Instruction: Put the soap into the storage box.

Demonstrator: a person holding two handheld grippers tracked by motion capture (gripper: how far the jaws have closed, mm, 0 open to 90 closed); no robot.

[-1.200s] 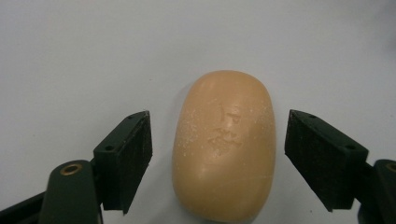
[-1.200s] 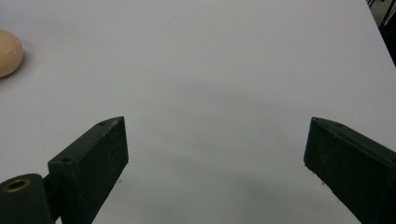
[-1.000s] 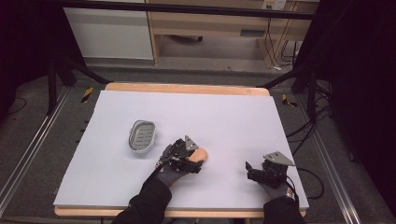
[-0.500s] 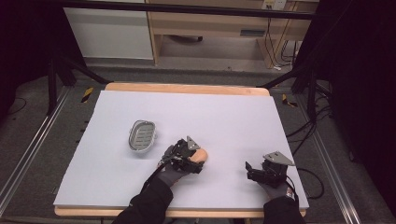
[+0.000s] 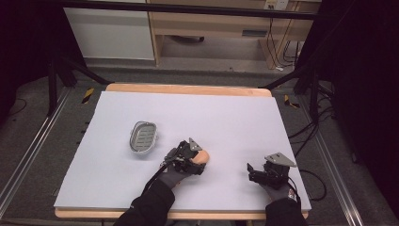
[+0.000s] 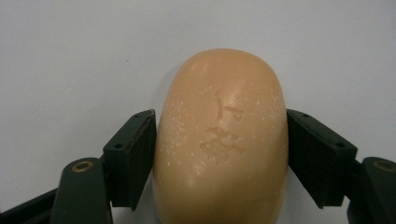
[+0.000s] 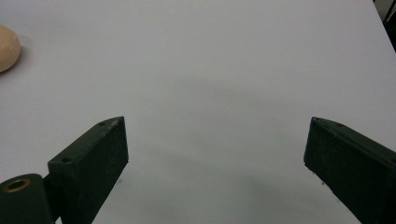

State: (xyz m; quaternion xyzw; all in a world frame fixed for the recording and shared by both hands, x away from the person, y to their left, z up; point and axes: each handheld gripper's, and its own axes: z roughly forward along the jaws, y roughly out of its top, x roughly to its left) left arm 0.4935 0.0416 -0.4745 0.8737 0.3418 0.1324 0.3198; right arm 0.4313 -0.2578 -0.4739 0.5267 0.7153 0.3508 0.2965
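Left gripper (image 6: 219, 154) jaws clamp soap bar (image 6: 222, 140), its near end cut off.

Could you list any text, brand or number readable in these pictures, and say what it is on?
None can be read. The soap bar held between the left gripper's jaws carries an embossed mark, too worn to make out. The soap dish shows no lettering.

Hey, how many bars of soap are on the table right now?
1: a peach oval soap bar between the left gripper jaws, right of the grey metal soap dish. None seen elsewhere.
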